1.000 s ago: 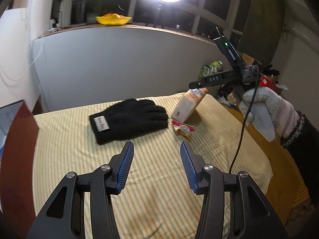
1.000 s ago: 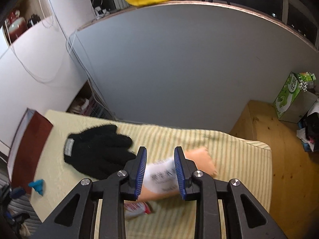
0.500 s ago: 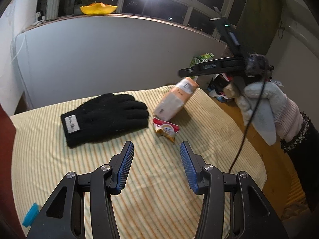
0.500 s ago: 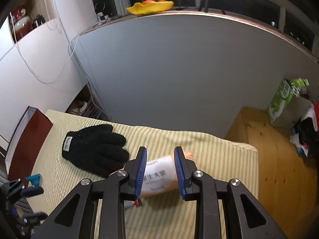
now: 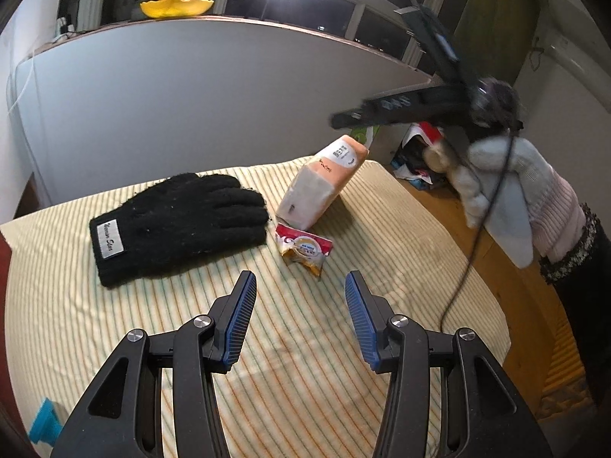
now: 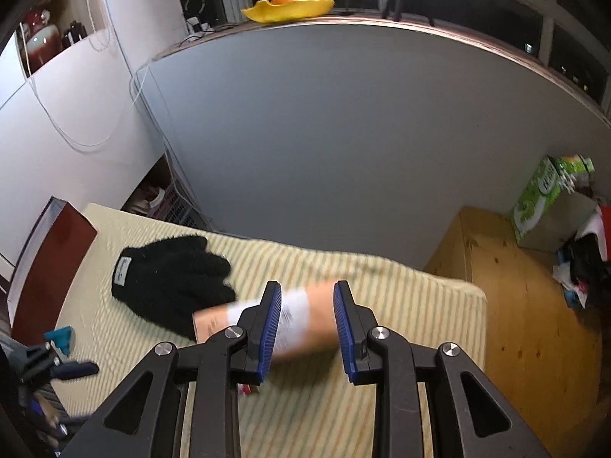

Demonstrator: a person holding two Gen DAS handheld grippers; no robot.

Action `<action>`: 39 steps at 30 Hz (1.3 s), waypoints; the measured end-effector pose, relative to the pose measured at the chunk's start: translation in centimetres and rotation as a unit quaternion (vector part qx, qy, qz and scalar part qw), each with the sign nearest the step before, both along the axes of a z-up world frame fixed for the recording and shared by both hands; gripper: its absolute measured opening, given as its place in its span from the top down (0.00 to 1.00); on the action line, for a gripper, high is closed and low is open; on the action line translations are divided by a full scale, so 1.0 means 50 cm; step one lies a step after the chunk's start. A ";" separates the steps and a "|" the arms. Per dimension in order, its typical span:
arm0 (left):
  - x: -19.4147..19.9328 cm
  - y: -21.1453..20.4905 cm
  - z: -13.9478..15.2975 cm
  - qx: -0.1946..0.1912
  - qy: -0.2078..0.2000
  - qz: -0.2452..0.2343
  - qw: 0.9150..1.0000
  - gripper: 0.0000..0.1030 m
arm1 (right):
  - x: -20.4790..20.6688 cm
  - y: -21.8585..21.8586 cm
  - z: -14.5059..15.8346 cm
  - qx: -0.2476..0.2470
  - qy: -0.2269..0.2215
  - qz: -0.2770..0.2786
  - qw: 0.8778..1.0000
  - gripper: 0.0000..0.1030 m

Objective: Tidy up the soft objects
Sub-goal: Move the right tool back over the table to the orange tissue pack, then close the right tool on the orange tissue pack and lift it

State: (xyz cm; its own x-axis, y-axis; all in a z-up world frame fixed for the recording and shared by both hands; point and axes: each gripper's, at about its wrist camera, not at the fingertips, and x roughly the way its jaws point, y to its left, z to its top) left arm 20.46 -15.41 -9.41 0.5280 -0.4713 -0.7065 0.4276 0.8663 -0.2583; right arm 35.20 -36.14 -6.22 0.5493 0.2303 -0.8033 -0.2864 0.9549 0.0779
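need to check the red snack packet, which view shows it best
The left wrist view: the red snack packet lies in full sight between the black glove and orange tissue pack. The right wrist view shows only a red sliver behind its fingers.

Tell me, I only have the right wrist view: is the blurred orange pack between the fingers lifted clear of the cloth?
Observer: Apparently not. In the left wrist view the orange pack stands tilted, and its lower end seems to rest on the striped cloth.
Operator: Anything near that lower end?
Observer: A red-and-white snack packet lies right by it, beside the black glove.
Operator: And the left gripper?
Observer: The left gripper is open over bare cloth, holding nothing.
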 end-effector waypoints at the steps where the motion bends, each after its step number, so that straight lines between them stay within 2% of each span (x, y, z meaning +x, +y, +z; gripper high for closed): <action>1: 0.003 -0.001 -0.002 0.000 0.001 0.002 1.000 0.54 | 0.012 0.010 -0.005 0.002 0.004 0.004 1.000 0.75; 7: 0.020 -0.005 -0.008 -0.005 0.009 0.001 1.000 0.54 | 0.052 0.040 -0.054 -0.027 0.036 0.011 0.999 0.75; 14: 0.037 -0.037 -0.022 -0.029 0.026 -0.025 0.999 0.54 | -0.007 -0.046 -0.059 -0.016 0.054 -0.005 0.998 0.75; 17: 0.041 -0.057 -0.035 -0.044 0.043 -0.041 0.997 0.54 | -0.046 -0.081 -0.052 0.004 0.051 0.001 0.999 0.75; 19: 0.043 -0.073 -0.043 -0.048 0.051 -0.050 0.996 0.54 | -0.060 -0.103 -0.051 0.032 0.054 0.000 0.998 0.70; 21: 0.049 -0.097 -0.053 -0.050 0.061 -0.056 0.995 0.54 | -0.065 -0.126 -0.060 0.061 0.061 0.000 0.996 0.45; 23: 0.055 -0.112 -0.057 -0.057 0.070 -0.061 0.994 0.54 | -0.066 -0.138 -0.073 0.074 0.067 0.000 0.995 0.42; 26: 0.065 -0.132 -0.056 -0.065 0.071 -0.060 0.994 0.54 | -0.058 -0.151 -0.097 0.099 0.083 -0.005 0.992 0.42; 30: 0.085 -0.162 -0.060 -0.053 0.074 -0.060 0.994 0.54 | -0.048 -0.158 -0.128 0.130 0.099 -0.008 0.987 0.42; 39: 0.140 -0.187 -0.090 -0.005 0.090 -0.033 0.995 0.54 | -0.039 -0.144 -0.165 0.142 0.117 -0.001 0.983 0.42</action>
State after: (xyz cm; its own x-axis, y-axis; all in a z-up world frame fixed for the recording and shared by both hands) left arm 27.47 -24.76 -13.89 0.3618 -0.5078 -0.7819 0.4291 0.8352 -0.3439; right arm 33.27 -43.33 -14.49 0.3583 0.4628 -0.8108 -0.2268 0.8856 0.4053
